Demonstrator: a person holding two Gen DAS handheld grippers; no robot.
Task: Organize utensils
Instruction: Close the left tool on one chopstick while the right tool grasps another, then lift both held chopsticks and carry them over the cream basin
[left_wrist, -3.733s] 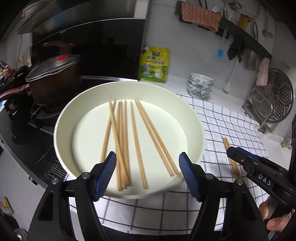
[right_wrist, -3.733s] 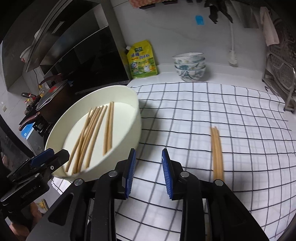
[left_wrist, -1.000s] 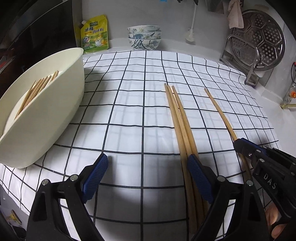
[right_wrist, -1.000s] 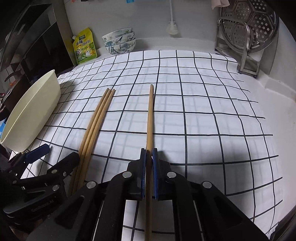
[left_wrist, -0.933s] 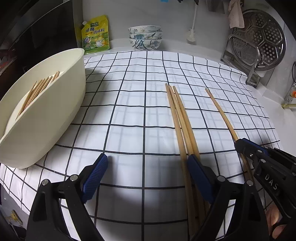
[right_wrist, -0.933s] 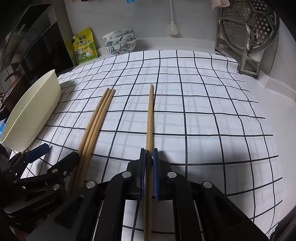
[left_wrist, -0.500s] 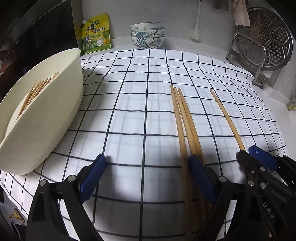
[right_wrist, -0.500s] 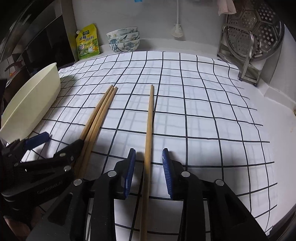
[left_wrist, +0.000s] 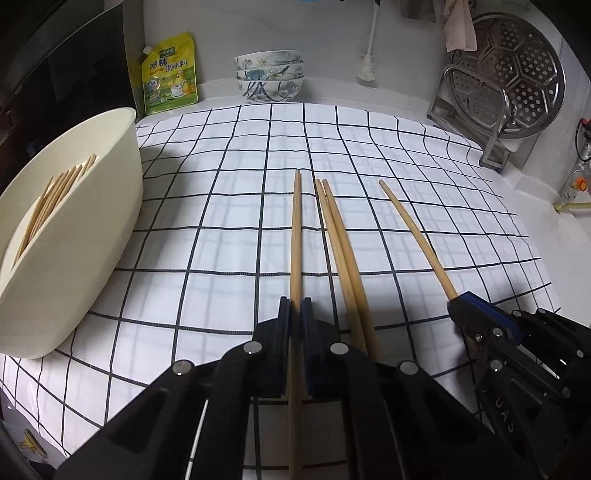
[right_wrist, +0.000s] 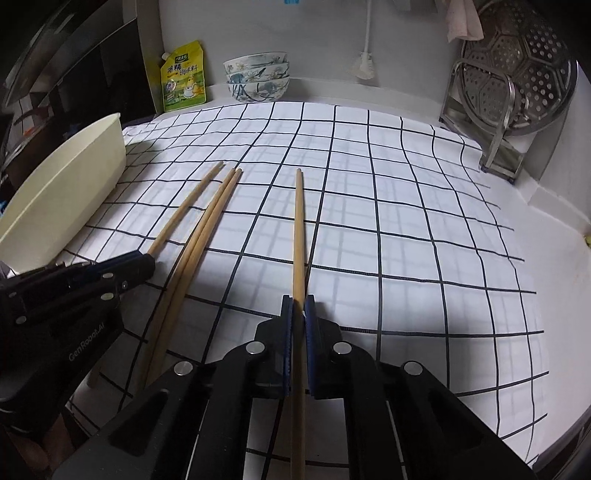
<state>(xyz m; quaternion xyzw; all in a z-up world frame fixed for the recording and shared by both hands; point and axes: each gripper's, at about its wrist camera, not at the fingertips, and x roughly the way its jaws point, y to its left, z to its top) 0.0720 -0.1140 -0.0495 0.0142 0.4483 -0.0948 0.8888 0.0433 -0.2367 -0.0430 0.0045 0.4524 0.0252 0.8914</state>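
Observation:
My left gripper has its jaws closing, and the blue pads press on one wooden chopstick that points away over the checked cloth. Two more chopsticks lie side by side just right of it. My right gripper is likewise closing, with its pads pressing on a single chopstick; in the left wrist view it shows at the right. A cream bowl at the left holds several chopsticks.
Stacked patterned bowls and a yellow pouch stand at the back wall. A steel steamer rack stands at the back right. Dark stove glass borders the left, and the counter drops off at the near edge.
The left gripper went from wide open to shut on the leftmost of three chopsticks, which now lies apart from the other two. The right gripper opened briefly and shut again on its chopstick.

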